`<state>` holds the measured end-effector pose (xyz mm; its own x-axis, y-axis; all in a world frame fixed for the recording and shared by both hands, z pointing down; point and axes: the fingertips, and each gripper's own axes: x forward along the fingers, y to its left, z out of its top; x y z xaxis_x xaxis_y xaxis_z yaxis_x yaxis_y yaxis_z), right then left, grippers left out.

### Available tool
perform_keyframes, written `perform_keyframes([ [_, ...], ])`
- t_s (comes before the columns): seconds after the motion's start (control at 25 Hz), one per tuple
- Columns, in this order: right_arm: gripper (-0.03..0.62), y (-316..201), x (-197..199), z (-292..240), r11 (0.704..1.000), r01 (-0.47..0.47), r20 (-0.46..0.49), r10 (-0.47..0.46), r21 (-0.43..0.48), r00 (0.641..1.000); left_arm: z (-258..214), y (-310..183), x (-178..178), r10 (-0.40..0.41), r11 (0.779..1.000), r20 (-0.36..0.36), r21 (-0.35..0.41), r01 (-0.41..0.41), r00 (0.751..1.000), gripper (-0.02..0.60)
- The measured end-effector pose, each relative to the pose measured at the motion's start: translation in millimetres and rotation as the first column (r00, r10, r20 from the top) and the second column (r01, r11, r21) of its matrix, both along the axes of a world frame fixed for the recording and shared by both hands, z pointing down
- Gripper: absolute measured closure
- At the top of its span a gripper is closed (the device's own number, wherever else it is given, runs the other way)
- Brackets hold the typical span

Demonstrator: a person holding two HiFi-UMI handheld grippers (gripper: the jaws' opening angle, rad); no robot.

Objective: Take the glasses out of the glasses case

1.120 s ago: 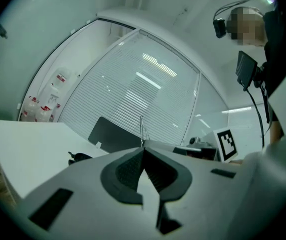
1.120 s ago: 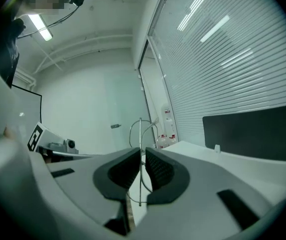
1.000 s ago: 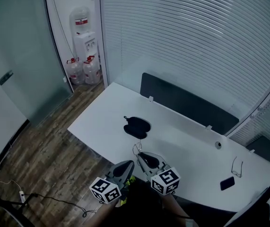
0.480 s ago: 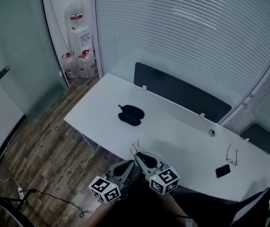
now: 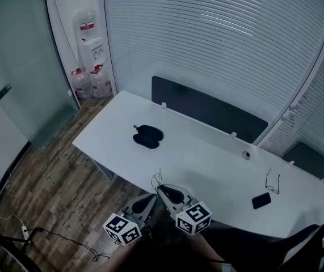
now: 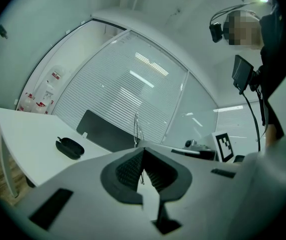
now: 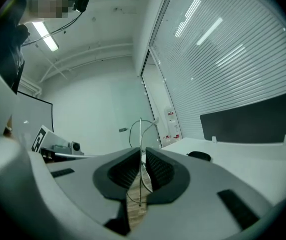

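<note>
Pinching one thin wire pair of glasses (image 5: 158,179) from both sides, the left gripper (image 5: 152,197) and right gripper (image 5: 160,188) hold it by the worktop's (image 5: 207,152) near edge. The black glasses case (image 5: 147,136) lies far left on the worktop, well apart.

The left gripper (image 5: 149,199) and the right gripper (image 5: 162,189) are pale grey shells with dark ribbed pads (image 6: 127,170) and a white cube (image 5: 193,218) of black square markers each, while the person wears dark clothing (image 6: 279,59), a black head camera (image 6: 216,30) and a thin black cable (image 6: 256,119).
</note>
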<state>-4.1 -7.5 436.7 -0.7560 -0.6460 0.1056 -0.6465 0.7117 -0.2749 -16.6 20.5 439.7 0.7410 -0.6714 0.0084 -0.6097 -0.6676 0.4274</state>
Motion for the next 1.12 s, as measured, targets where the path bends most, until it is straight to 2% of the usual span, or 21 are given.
perform_keyframes([
  [0.32,0.554,37,30,3,0.999,0.002,0.051,0.0,-0.033,0.999,-2,41,33,0.004,1.0,0.032,0.003,-0.004,0.999,0.571],
  [0.84,0.554,103,53,3,0.998,0.069,0.05,-0.069,0.005,0.996,0,108,59,-0.076,0.996,0.047,0.043,0.074,0.996,0.572],
  [1.12,0.554,154,71,21,0.994,0.104,0.034,-0.103,-0.021,0.994,16,160,78,-0.12,0.993,0.055,0.021,0.119,0.991,0.572],
])
